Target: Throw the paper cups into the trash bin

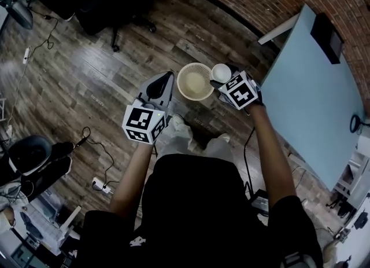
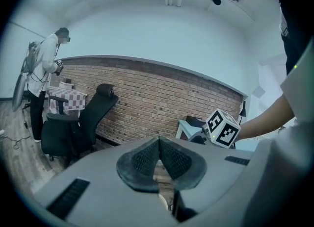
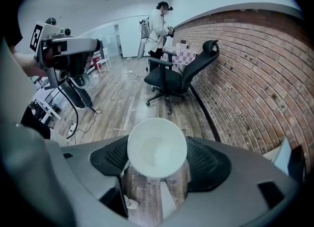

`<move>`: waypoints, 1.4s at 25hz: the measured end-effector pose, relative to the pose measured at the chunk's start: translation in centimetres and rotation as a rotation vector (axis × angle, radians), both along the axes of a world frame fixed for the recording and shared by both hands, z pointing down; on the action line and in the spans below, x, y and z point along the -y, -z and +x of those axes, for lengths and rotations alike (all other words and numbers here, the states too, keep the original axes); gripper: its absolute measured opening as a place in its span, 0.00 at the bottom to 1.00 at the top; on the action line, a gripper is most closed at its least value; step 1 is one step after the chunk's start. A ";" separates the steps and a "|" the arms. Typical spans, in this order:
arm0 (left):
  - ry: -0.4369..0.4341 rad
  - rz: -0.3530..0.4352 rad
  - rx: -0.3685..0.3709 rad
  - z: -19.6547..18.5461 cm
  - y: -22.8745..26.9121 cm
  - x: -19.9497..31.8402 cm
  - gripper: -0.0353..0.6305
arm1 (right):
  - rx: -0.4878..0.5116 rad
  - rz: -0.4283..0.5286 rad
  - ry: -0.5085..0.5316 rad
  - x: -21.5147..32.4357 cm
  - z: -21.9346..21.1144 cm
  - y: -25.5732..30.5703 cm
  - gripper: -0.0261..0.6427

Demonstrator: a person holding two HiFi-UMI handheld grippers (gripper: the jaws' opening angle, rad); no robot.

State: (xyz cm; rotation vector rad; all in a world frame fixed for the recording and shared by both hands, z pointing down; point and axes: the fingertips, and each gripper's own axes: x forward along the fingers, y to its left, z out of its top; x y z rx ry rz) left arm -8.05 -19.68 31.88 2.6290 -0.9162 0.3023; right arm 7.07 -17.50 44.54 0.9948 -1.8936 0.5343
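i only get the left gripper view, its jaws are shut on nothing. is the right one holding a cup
observer: yes, the right gripper is shut on a white paper cup, with the mouth of the cup facing its camera.
operator: ok and where's the bin from there
observer: in the head view the trash bin stands open side up, and the paper cup hangs at its right-hand rim, not over its middle.

Left gripper (image 2: 159,147) jaws meet, nothing between, lower centre; black office chair (image 2: 78,125) at left; pale rim (image 2: 162,202) beneath, possibly a bin.
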 end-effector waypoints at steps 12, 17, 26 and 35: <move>-0.045 -0.073 0.038 0.7 -4.5 1.0 0.07 | 0.025 -0.065 0.010 0.8 -2.1 -4.5 0.58; -0.020 -0.103 0.084 1.0 -7.1 1.0 0.07 | 0.046 -0.077 0.032 1.2 -2.4 -7.3 0.58; 0.096 -0.167 0.093 0.9 -11.3 1.4 0.07 | 0.069 -0.037 -0.005 3.3 -2.3 -12.3 0.58; 0.133 -0.231 0.104 1.1 -18.0 0.4 0.07 | 0.058 -0.068 -0.018 3.1 -2.8 -20.1 0.58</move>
